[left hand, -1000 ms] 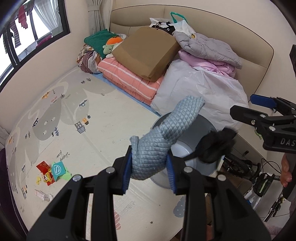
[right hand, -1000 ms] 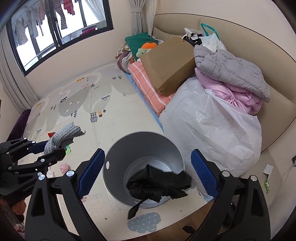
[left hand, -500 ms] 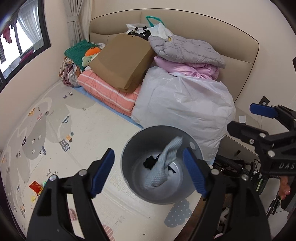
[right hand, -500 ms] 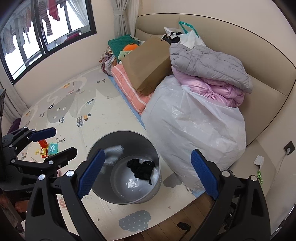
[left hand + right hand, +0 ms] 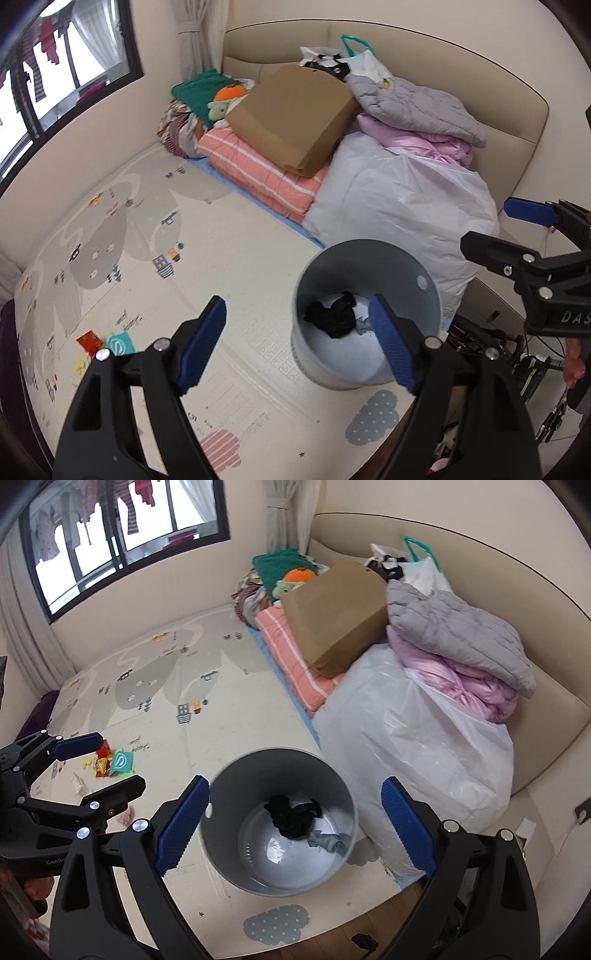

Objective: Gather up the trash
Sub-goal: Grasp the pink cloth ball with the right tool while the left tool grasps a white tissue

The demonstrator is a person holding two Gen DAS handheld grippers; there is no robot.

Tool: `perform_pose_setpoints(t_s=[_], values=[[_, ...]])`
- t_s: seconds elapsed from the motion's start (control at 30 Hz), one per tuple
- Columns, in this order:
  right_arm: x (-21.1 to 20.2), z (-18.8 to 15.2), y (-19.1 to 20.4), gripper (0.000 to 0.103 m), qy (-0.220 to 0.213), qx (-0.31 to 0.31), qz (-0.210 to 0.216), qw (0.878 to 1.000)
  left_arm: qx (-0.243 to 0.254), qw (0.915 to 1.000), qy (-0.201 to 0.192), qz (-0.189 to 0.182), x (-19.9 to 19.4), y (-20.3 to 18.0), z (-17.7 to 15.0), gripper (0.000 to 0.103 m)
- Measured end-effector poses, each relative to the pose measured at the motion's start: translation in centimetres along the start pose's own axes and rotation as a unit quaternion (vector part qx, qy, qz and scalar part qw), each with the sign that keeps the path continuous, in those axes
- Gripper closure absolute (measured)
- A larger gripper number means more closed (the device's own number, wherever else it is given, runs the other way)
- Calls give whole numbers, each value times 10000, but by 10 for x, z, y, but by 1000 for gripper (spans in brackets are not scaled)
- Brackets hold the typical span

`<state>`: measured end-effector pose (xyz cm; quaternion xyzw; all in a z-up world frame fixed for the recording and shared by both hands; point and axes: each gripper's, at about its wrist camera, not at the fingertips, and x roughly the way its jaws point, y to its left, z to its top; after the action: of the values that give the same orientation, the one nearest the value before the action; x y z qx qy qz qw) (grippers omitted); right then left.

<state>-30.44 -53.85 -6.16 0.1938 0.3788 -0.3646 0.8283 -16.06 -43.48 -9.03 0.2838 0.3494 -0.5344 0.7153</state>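
A grey round bin (image 5: pixel 369 247) (image 5: pixel 280 755) stands on the play mat beside a big white bag. Inside it lie a black cloth (image 5: pixel 332 317) (image 5: pixel 291 816) and a grey knitted sock (image 5: pixel 328 840) (image 5: pixel 364 325). My left gripper (image 5: pixel 295 301) hovers open above the bin's near rim with nothing between its blue pads; the right wrist view shows it at the left (image 5: pixel 107 766). My right gripper (image 5: pixel 295 782) is open and empty over the bin as well. Red (image 5: pixel 90 339) (image 5: pixel 103 764) and teal wrappers (image 5: pixel 120 345) (image 5: pixel 122 762) lie on the mat to the left.
A full white plastic bag (image 5: pixel 406 214) presses against the bin's far side. Behind it lie folded bedding, a cardboard box (image 5: pixel 295 118) and quilts against a padded headboard. Small scraps (image 5: pixel 79 782) lie near the wrappers. Wood floor and cables (image 5: pixel 480 339) border the mat at the right.
My left gripper opened and let go of the grey sock, which dropped into the bin. The black cloth fell from the rim to the bin's bottom.
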Motion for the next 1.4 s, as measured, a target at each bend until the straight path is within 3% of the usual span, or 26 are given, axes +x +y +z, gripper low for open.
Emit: perform_pose_setpoints(t_s=[0.2, 0.43, 0.63, 0.87, 1.03, 1.2, 1.4], values=[[19, 22, 90, 12, 29, -945, 775, 9925, -954, 9917, 79, 853, -32, 75, -41, 23], [23, 21, 223, 12, 73, -1916, 1599, 9683, -2052, 9651, 115, 1625, -82, 167, -107, 21], [20, 0, 330, 12, 164, -2372, 1960, 9514, -2604, 9444, 187, 1999, -114, 238, -169, 20], [28, -35, 428, 12, 399, -2532, 2050, 9446, -3048, 9276, 400, 2122, -135, 321, -243, 20], [51, -58, 473, 12, 629, -2465, 1932, 9476, -3240, 9214, 592, 2060, -135, 365, -286, 20], [90, -80, 503, 12, 838, -2504, 1753, 9484, -3343, 9177, 864, 1966, -108, 394, -319, 20], [169, -112, 518, 12, 1179, -2584, 1517, 9468, -3544, 9106, 1113, 1815, -50, 415, -354, 20]])
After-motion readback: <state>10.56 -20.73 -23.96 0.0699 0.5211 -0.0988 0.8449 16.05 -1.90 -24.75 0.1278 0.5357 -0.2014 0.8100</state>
